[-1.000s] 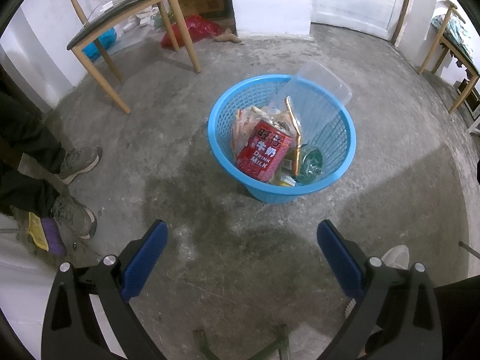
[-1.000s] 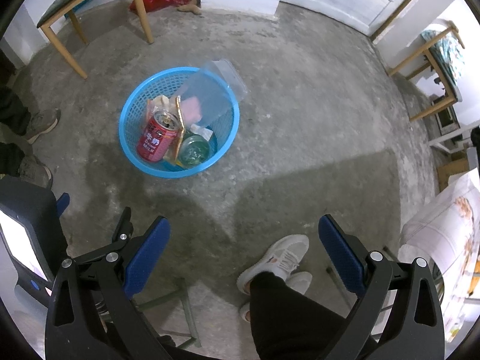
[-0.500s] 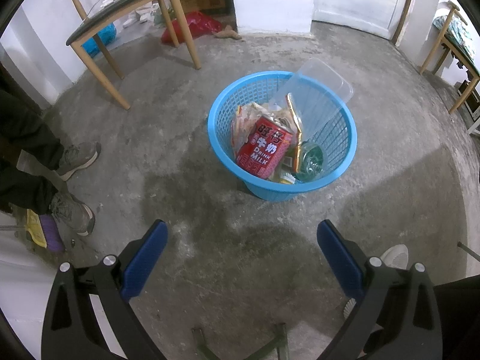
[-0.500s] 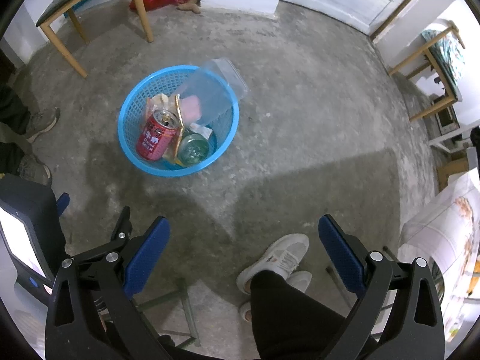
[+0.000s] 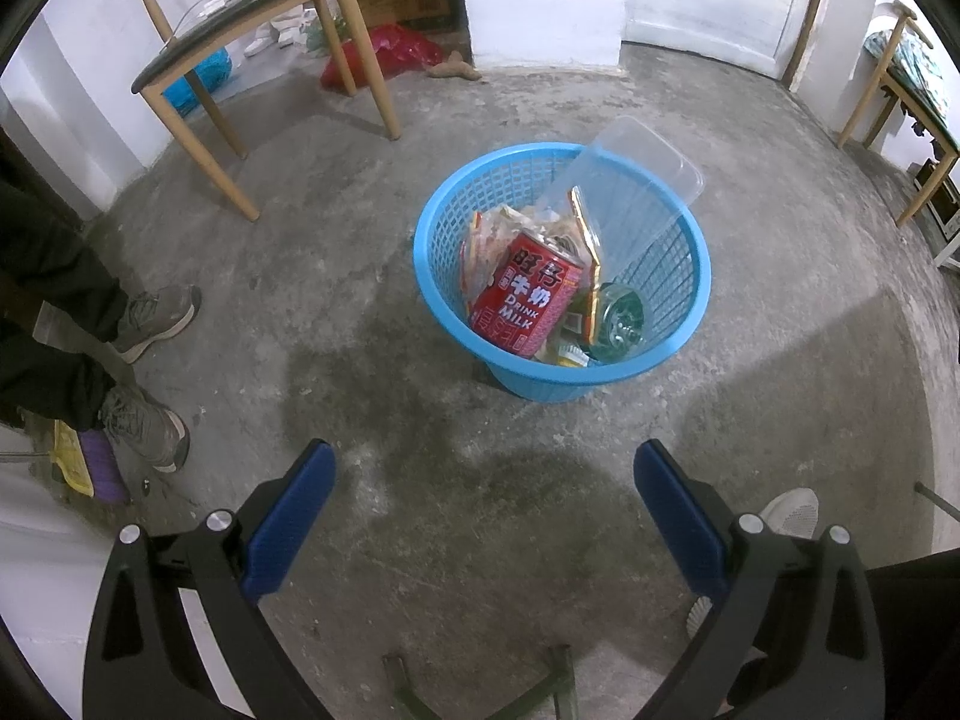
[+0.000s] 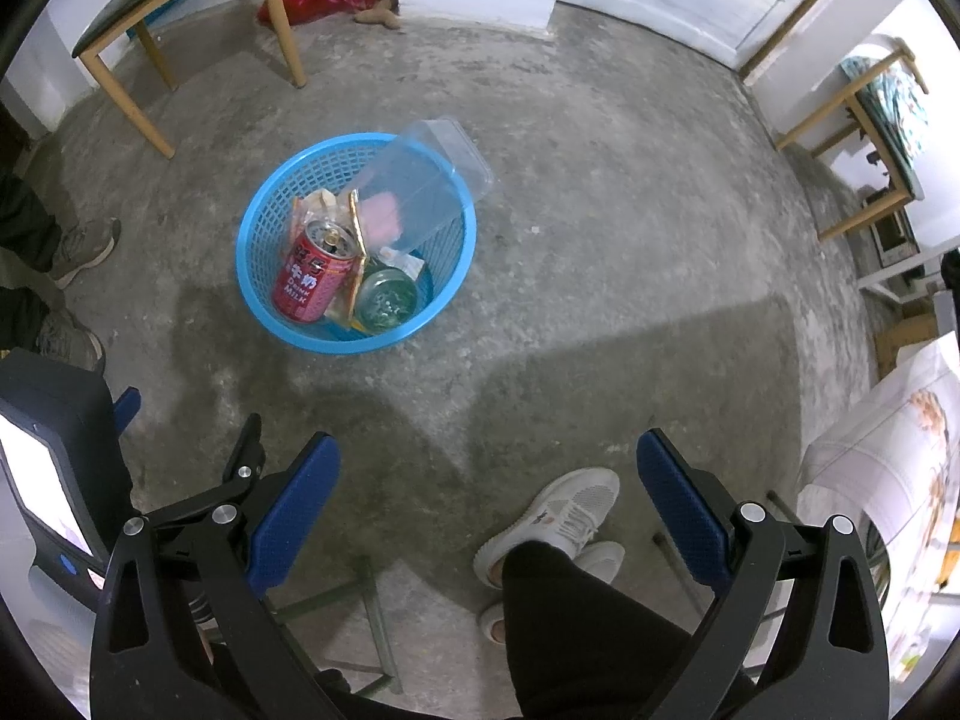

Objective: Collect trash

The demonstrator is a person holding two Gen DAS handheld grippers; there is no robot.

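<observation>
- Left gripper (image 5: 483, 483) is wide open, holding nothing, above bare floor (image 5: 300, 276).
- Right gripper (image 6: 487, 474) likewise gapes empty.
- Basket (image 5: 438, 222) ahead holds can (image 5: 528, 300), wrappers, clear tub (image 5: 636, 180).

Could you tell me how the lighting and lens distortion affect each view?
Left wrist view: a dark shadow lies on the floor before the basket, and the walls bow. Right wrist view: a sharp-edged shadow crosses the floor, with black fisheye corners.

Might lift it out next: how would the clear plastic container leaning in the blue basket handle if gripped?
The clear plastic container looks thin-walled, so probably light and flexes when squeezed. Smooth, so possibly slippery. It overhangs the blue mesh basket rim, so a nudge might tip it out.
</observation>
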